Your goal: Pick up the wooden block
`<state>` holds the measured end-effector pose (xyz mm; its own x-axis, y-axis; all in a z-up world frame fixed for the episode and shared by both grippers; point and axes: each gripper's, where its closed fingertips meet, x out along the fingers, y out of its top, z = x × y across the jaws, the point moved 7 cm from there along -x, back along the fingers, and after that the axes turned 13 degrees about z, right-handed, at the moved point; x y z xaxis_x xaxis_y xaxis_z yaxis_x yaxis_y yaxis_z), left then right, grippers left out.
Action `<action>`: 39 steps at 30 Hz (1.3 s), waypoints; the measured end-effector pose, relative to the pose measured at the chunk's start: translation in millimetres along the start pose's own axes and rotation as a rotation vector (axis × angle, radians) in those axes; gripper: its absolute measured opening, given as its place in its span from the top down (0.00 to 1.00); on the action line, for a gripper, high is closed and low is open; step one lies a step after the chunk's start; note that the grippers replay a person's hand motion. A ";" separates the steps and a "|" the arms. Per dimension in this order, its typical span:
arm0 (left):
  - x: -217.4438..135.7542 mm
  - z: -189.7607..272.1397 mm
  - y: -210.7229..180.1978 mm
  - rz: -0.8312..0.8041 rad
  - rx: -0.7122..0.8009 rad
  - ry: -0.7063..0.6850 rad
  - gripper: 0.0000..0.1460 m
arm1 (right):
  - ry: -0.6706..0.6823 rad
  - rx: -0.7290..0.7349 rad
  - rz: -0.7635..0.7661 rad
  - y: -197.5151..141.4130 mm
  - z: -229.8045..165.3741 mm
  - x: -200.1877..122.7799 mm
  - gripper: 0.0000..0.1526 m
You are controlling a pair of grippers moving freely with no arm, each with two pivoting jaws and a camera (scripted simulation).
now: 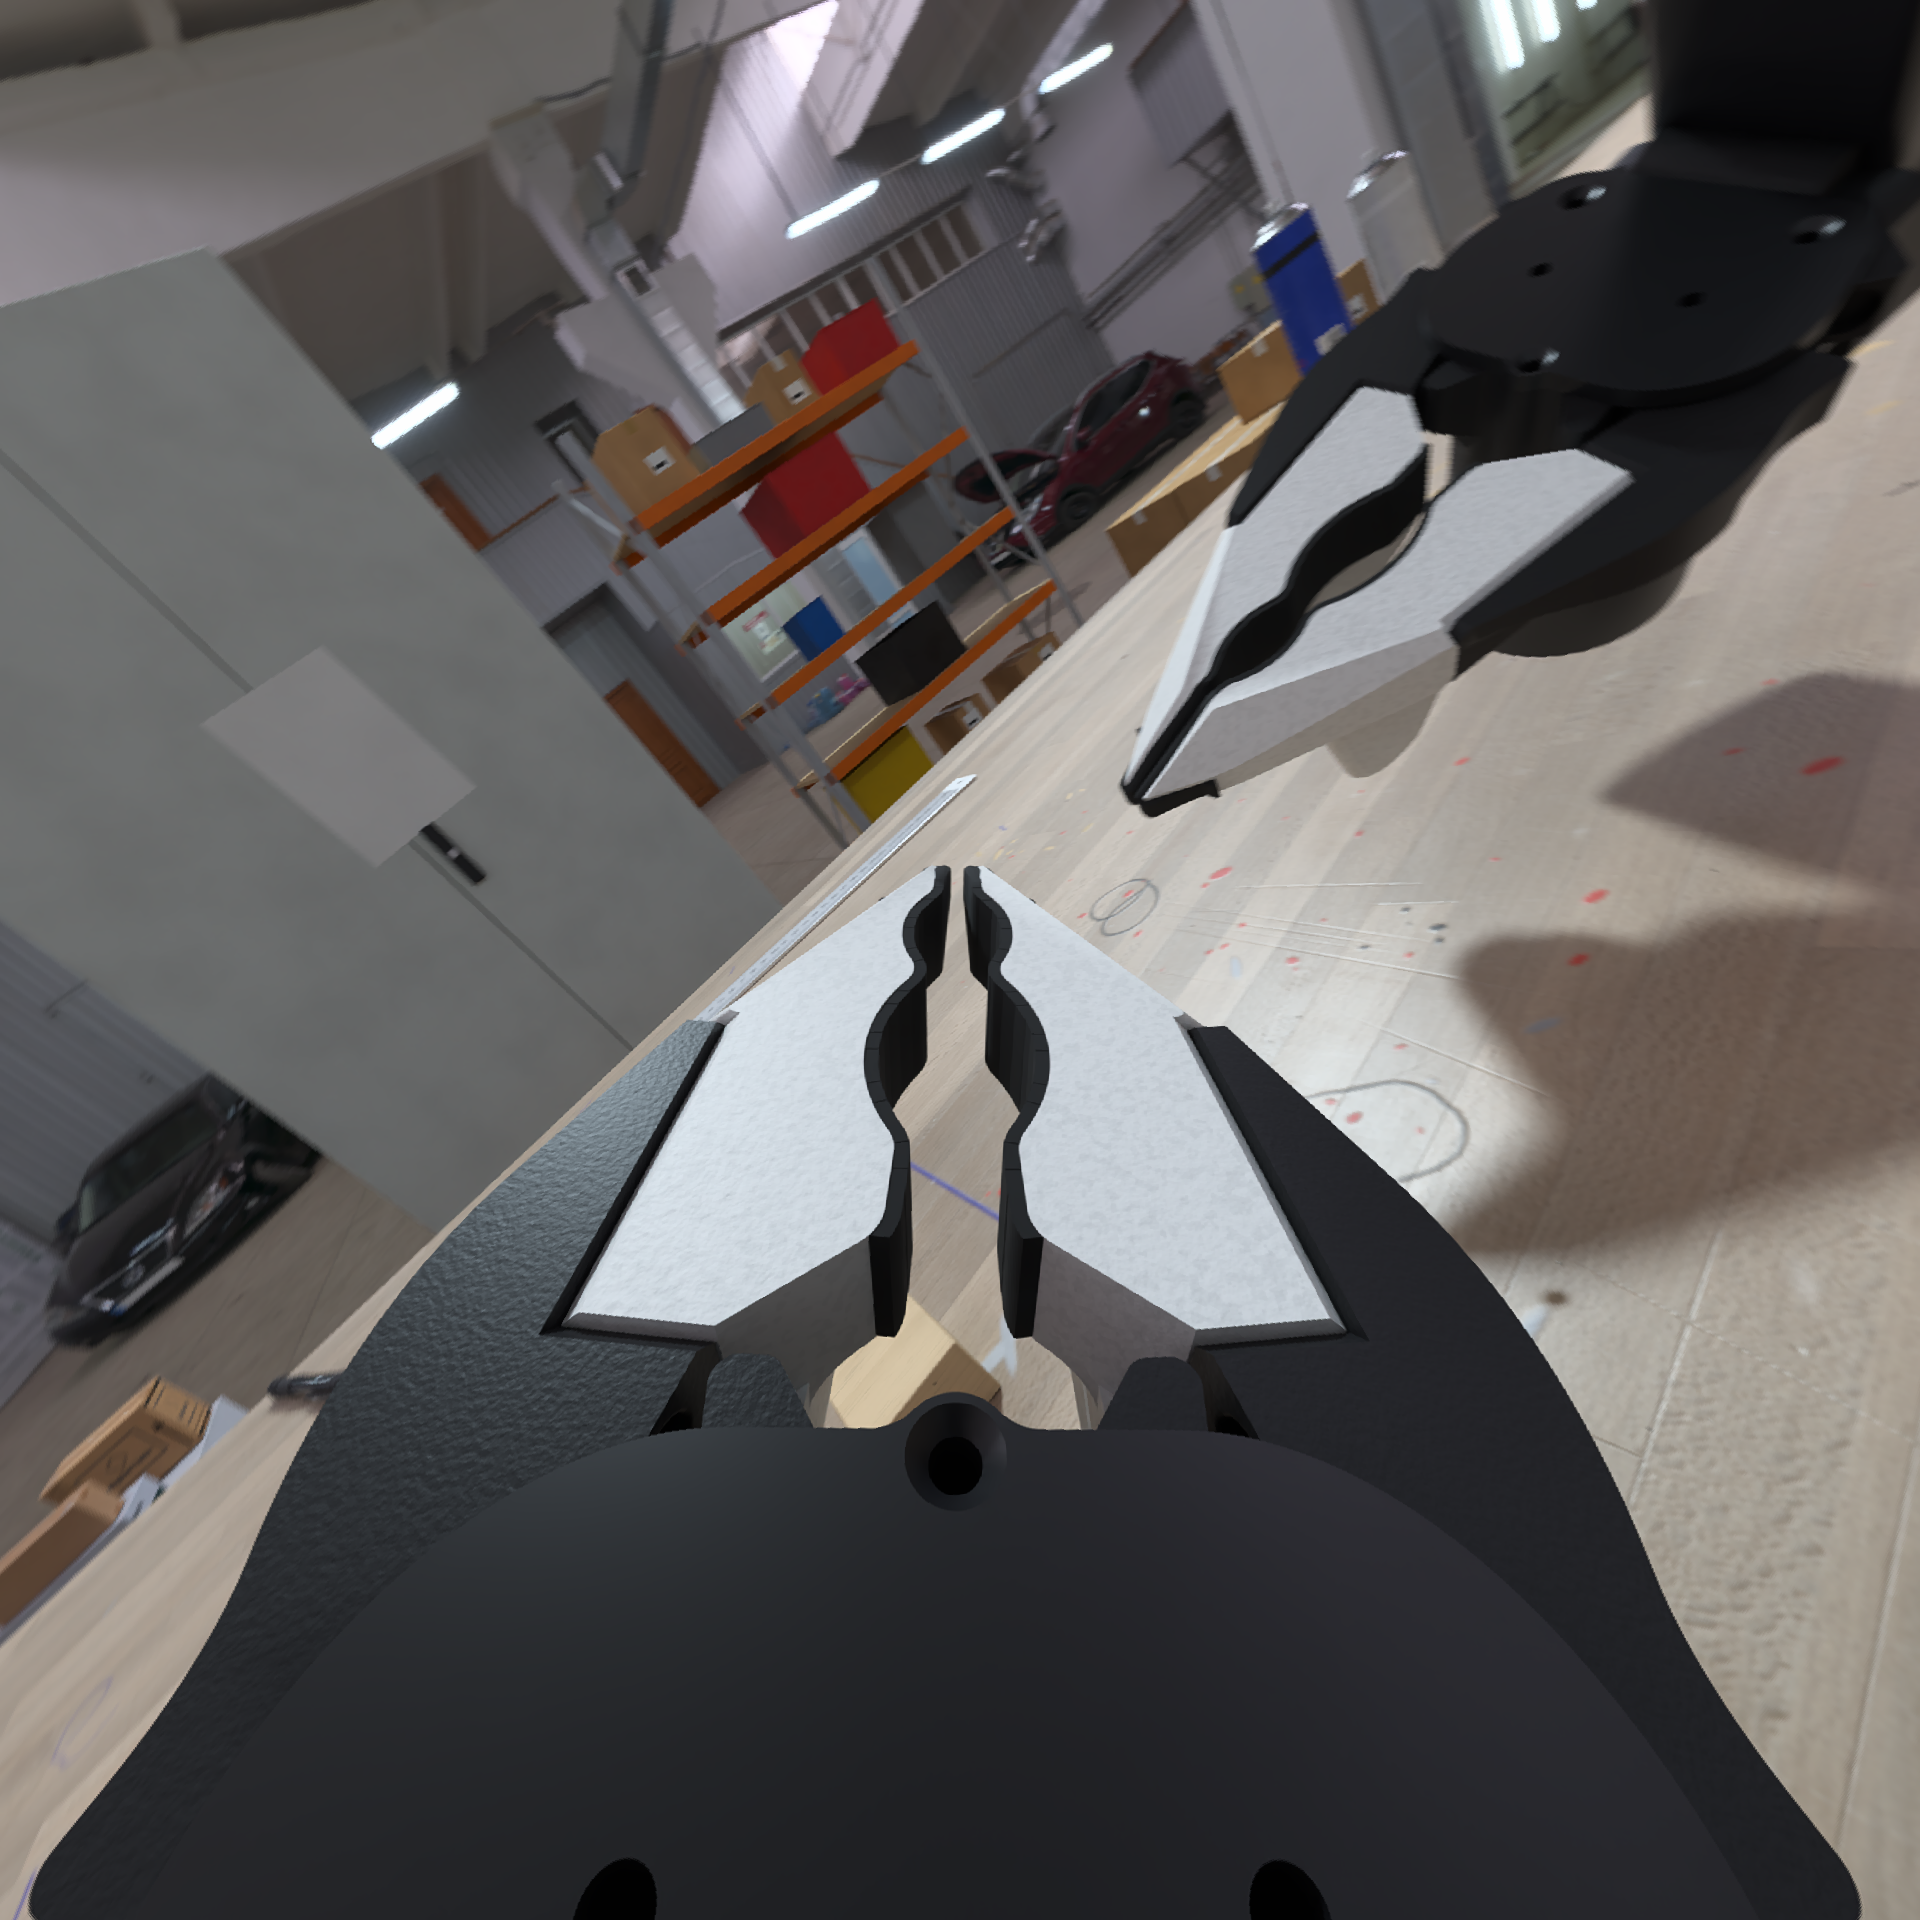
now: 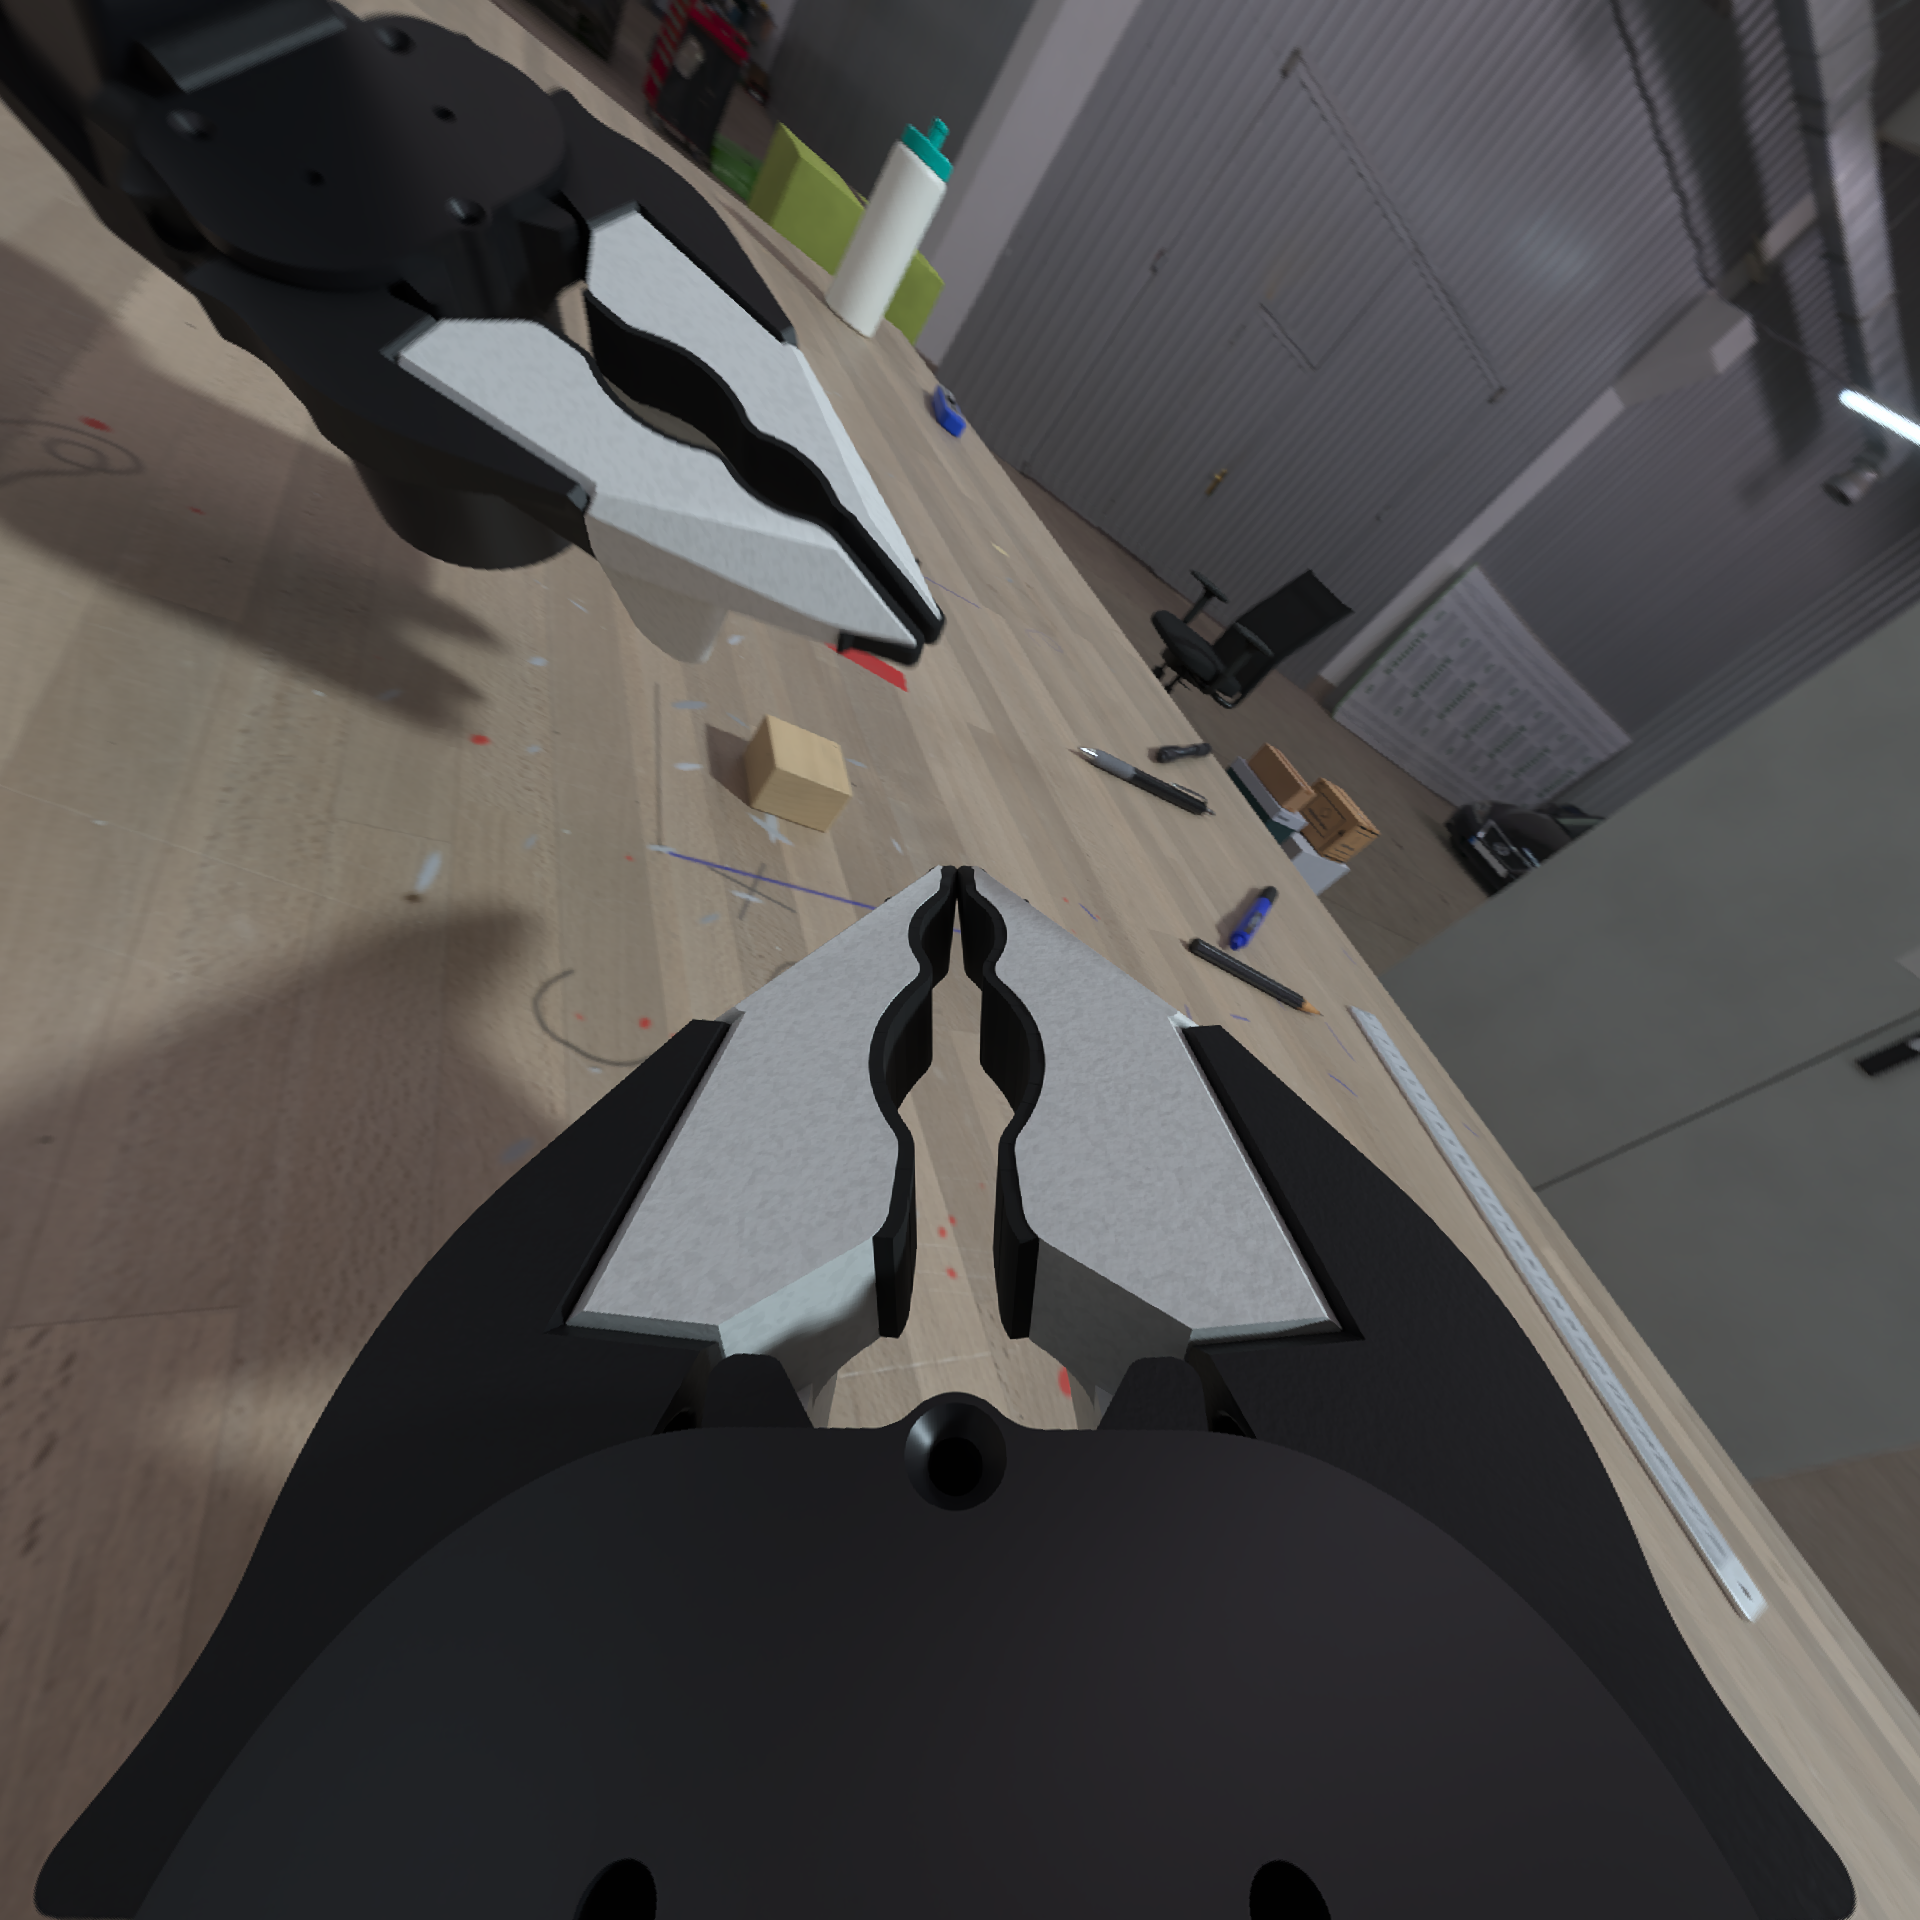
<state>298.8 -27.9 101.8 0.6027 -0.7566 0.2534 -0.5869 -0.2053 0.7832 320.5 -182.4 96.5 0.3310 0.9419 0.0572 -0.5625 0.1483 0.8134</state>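
The wooden block, a small pale cube, lies on the wooden table. In the left wrist view only a part of the block shows low down, under the roots of my fingers. My left gripper is shut and empty. In the right wrist view it hovers above the table, its tips just beyond the block. My right gripper is shut and empty, a short way in front of the block. It also shows at the upper right of the left wrist view.
A white bottle with a teal cap and a green box stand at the table's far end. A pen, a blue marker, a pencil and a metal ruler lie near the table's right edge.
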 end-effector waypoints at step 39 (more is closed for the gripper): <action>19.8 -50.1 -66.8 -1.205 0.107 -1.042 0.58 | -0.334 0.216 0.095 -24.8 54.1 -37.1 1.00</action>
<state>377.0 1.9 82.9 0.1321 -0.1928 -0.9723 -0.1233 -0.9765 0.1769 363.1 -237.3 105.6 0.5333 0.7932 0.2939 -0.4419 -0.0350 0.8964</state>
